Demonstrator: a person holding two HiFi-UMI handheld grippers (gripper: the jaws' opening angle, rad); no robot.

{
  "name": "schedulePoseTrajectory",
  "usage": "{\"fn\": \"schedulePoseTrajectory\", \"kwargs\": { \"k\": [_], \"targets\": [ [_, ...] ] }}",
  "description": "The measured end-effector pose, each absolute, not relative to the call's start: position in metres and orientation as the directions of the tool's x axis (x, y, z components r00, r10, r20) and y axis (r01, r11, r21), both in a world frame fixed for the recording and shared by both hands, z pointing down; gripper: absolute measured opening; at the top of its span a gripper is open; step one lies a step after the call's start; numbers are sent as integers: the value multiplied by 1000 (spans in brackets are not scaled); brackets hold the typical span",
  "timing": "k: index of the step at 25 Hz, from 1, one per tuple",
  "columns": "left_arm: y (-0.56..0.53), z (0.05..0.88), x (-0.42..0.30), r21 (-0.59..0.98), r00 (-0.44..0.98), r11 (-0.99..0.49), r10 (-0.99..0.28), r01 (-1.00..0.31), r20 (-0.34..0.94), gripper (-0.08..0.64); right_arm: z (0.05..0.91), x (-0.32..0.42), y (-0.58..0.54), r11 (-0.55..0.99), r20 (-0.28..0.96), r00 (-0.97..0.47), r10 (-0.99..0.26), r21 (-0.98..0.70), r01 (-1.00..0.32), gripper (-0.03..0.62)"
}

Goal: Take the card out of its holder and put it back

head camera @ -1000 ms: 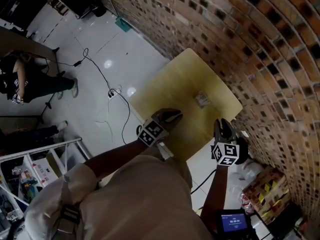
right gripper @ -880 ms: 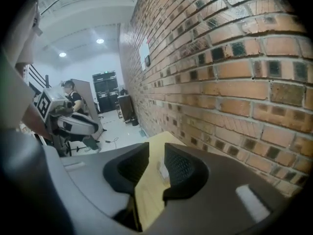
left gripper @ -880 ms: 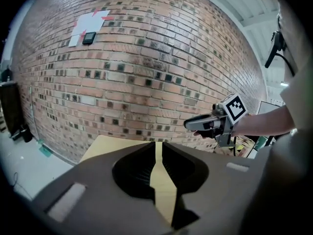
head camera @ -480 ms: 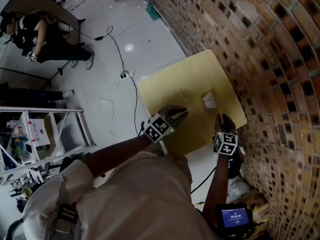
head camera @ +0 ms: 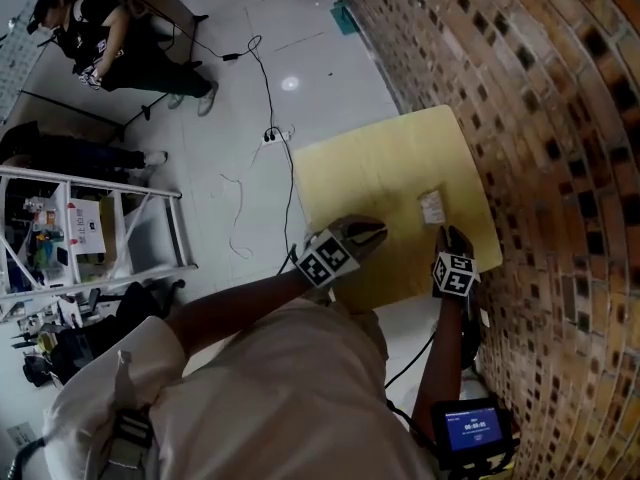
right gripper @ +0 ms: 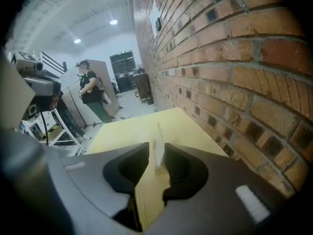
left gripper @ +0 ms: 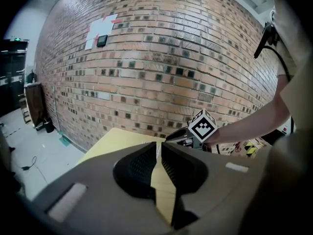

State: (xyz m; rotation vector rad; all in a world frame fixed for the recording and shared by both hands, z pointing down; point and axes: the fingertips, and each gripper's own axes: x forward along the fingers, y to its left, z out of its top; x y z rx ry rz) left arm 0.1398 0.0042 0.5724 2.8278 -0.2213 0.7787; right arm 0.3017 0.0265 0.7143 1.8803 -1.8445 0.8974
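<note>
A small clear card holder with a pale card stands on the yellow table, near the brick wall. My right gripper points at it from the near edge, a short way off. Its jaws are open and the card shows edge-on just beyond the tips. My left gripper hovers over the table's near edge to the left, with a narrow gap between its jaws and nothing in them. In the left gripper view the right gripper's marker cube sits just past those tips.
A brick wall runs along the table's right side. On the white floor to the left are cables, a metal rack and a person at a desk. A small screen rides on my right forearm.
The head view has swung, so the table now sits more upright in the frame. My right gripper has come closer to the card holder. The left gripper stays at the near edge.
</note>
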Motion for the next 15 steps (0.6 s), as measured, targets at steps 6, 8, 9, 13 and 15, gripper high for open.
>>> {"fn": "schedulePoseTrajectory", "kwargs": {
  "k": [6,8,9,13,15],
  "targets": [
    [4,577,145,154,842,-968,-86,-197,533,52,743,303,20,-88,690,-70,-720,-191,-978,94],
    [3,579,148,154,839,-968,-85,-196,537,52,753,303,17,-90,699,-77,-711,-200,-976,94],
    [3,580,148,154,837,-969,-83,-196,540,52,758,302,16,-92,701,-82,-708,-207,-974,94],
    [9,582,149,156,833,-970,-71,-185,549,51,774,302,18,-108,711,-91,-697,-230,-967,94],
    [3,579,153,149,835,-972,-72,-181,545,51,773,306,4,-106,705,-92,-703,-232,-967,94]
  ]
}}
